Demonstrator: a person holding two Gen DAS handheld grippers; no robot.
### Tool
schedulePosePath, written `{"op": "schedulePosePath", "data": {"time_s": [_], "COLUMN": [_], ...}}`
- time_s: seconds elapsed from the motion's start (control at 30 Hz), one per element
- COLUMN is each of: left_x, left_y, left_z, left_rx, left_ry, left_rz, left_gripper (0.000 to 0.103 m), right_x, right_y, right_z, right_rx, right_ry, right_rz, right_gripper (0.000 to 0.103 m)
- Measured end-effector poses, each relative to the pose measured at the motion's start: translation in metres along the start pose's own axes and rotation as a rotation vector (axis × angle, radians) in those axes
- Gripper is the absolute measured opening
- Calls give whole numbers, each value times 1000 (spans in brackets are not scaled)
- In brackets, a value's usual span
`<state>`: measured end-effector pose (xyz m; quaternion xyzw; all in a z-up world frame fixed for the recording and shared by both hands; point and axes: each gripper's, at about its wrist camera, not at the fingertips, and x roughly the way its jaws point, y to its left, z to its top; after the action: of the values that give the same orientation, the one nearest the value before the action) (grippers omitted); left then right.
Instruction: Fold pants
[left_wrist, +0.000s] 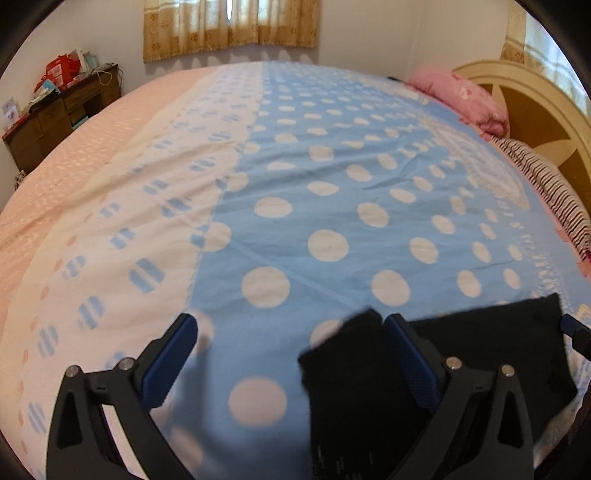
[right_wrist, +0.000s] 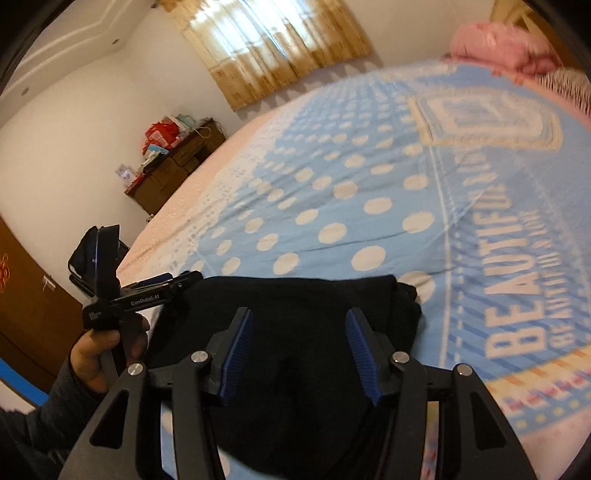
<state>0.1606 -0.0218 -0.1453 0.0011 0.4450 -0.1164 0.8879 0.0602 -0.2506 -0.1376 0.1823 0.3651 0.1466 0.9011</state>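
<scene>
The black pants (left_wrist: 480, 350) lie folded in a compact bundle on the blue polka-dot bedspread (left_wrist: 332, 206) near the bed's front edge. My left gripper (left_wrist: 291, 354) is open, its right finger over the bundle's left edge, its left finger over bare bedspread. In the right wrist view the pants (right_wrist: 295, 302) lie under and between the fingers of my right gripper (right_wrist: 299, 354), which is open and holds nothing. The left gripper (right_wrist: 162, 288) shows there at the bundle's left end, held in a hand. The right gripper's tip (left_wrist: 574, 332) shows at the bundle's right edge in the left wrist view.
A pink pillow (left_wrist: 461, 99) and a striped pillow (left_wrist: 554, 192) lie by the wooden headboard (left_wrist: 535, 110) at the right. A dark wooden dresser (left_wrist: 55, 118) with red items stands past the bed's far left side. Curtains (left_wrist: 229, 26) hang on the far wall.
</scene>
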Motion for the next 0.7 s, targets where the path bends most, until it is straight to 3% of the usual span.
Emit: {"op": "schedulePosePath", "data": {"time_s": [0.17,0.4,0.7], "left_x": [-31,-24,-13], "left_y": [-6,-18,-17], "left_z": [-13,-25,-39], "left_rx": [40,71,46], "left_ry": [-45,-9,33], "left_rz": [-21,-49,-78], "left_gripper": [103,103,103], "right_x": [-14,2,0], "right_y": [22,13,7], "right_z": [-20,-47,-57], "right_rx": [-91,-118,-152], "right_ry": [28,125,111], "right_rz": [62,-48,-37], "right_gripper": [54,54,54]}}
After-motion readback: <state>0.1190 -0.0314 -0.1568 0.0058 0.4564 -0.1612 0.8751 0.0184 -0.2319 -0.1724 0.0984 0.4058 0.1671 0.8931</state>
